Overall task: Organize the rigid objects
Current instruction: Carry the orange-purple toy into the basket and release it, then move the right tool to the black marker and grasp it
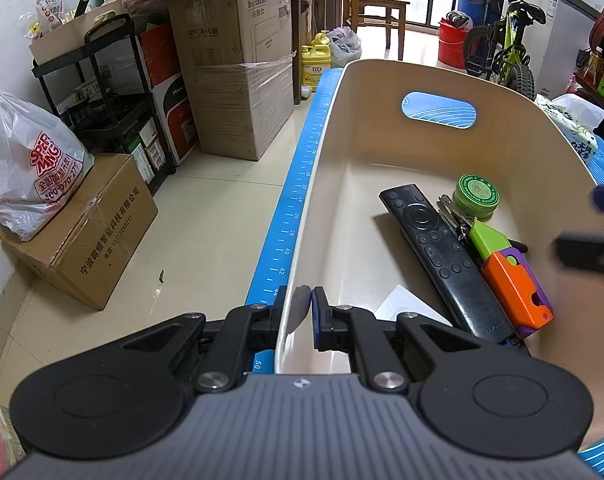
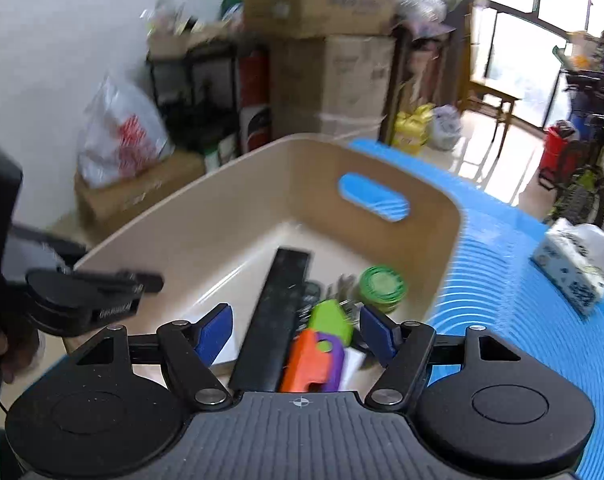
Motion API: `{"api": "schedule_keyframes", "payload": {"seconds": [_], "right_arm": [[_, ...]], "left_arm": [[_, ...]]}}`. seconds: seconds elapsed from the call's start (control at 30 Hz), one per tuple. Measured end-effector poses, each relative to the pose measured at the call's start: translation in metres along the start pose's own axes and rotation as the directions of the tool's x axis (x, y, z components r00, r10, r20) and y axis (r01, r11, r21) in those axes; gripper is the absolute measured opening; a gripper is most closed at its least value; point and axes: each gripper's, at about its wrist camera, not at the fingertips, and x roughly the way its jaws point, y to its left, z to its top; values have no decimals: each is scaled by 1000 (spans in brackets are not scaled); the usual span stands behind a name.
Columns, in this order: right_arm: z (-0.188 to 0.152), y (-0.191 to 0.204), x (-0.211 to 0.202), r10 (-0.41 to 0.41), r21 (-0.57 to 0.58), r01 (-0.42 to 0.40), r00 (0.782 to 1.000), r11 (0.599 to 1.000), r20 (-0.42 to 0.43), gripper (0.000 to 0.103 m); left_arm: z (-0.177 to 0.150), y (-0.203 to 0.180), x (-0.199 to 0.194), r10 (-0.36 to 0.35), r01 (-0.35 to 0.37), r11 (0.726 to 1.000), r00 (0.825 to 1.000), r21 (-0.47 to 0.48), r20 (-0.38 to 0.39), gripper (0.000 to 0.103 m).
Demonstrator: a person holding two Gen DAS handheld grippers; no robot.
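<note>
A beige bin [image 1: 342, 128] [image 2: 206, 216] stands on a blue mat [image 2: 502, 280]. Inside it lie a black remote [image 1: 438, 256] [image 2: 278, 320], a green round tin [image 1: 477, 197] [image 2: 382, 286], keys [image 1: 454, 212] and an orange, green and purple toy [image 1: 510, 276] [image 2: 316, 356] beside the remote. My left gripper [image 1: 305, 308] [image 2: 142, 280] is shut on the bin's near left wall. Above the bin's near end my right gripper [image 2: 295, 314] is open, its pads clear of the toy and remote below; in the left wrist view it [image 1: 598, 226] is a blur at the right edge.
A tissue pack [image 2: 578, 264] lies on the mat right of the bin. On the floor to the left are cardboard boxes [image 1: 230, 80], a white plastic bag [image 1: 30, 168] and a black cart [image 1: 102, 80]. A green bicycle [image 1: 510, 40] stands at the far right.
</note>
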Motion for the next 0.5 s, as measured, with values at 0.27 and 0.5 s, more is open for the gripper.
{"api": "schedule_keyframes", "payload": {"seconds": [0.27, 0.5], "right_arm": [[-15, -63, -34, -137, 168, 124, 988, 978, 70, 76], [-41, -108, -15, -255, 254, 251, 967, 934, -18, 76]], "left_arm": [[0, 0, 0, 0, 0, 1000, 1000, 0, 0, 12], [0, 0, 0, 1, -1, 1000, 1000, 1, 0, 12]]}}
